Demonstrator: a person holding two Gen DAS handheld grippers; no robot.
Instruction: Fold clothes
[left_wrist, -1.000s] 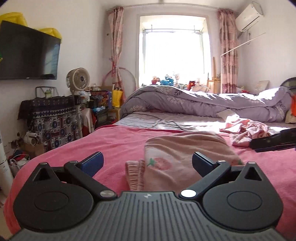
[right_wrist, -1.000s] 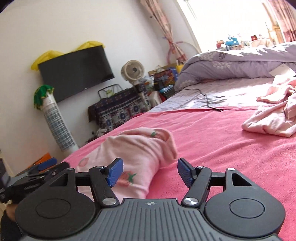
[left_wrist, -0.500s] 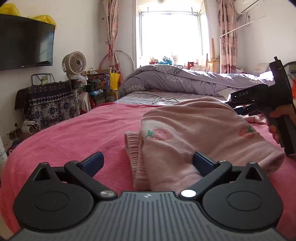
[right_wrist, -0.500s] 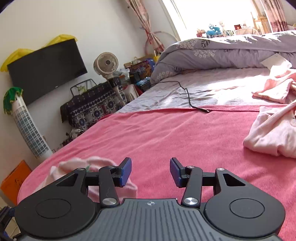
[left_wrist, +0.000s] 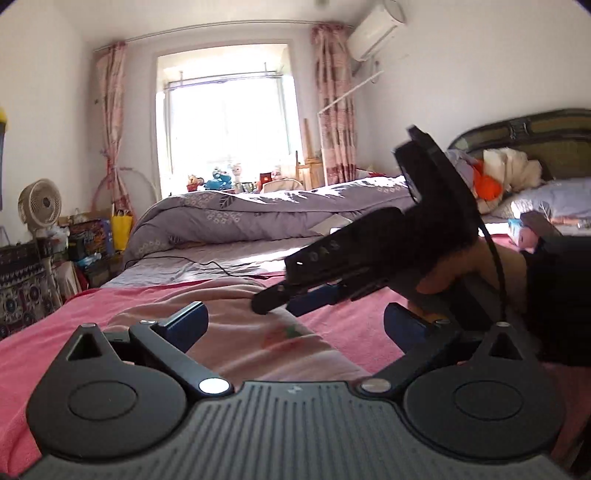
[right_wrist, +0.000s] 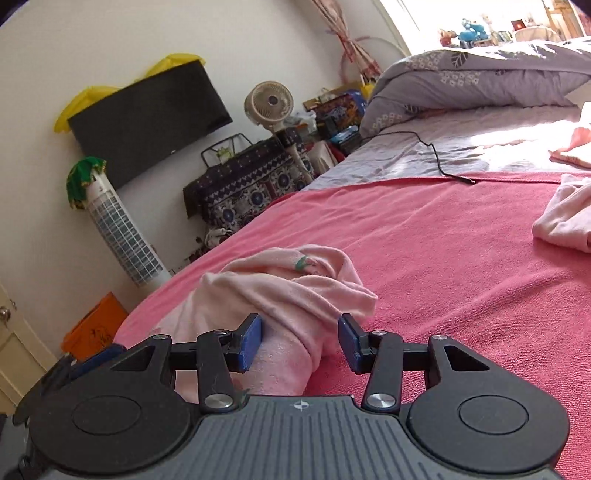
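We hold the left tool (left_wrist: 293, 326) spread wide over the pink garment (left_wrist: 255, 332) on the bed's pink blanket (right_wrist: 443, 251). Right tool (right_wrist: 300, 341) spread, straddling its folded edge. Second garment (right_wrist: 565, 218) at 2 o'clock; cable (right_wrist: 439, 162) at 12.

Pink garment (right_wrist: 291, 291) on pink-blanketed bed (right_wrist: 443, 266)

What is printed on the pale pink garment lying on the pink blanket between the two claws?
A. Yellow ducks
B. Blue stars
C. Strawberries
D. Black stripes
C: the pink garment shows a reddish berry with a green leafy top; the leaf also shows in the right wrist view.
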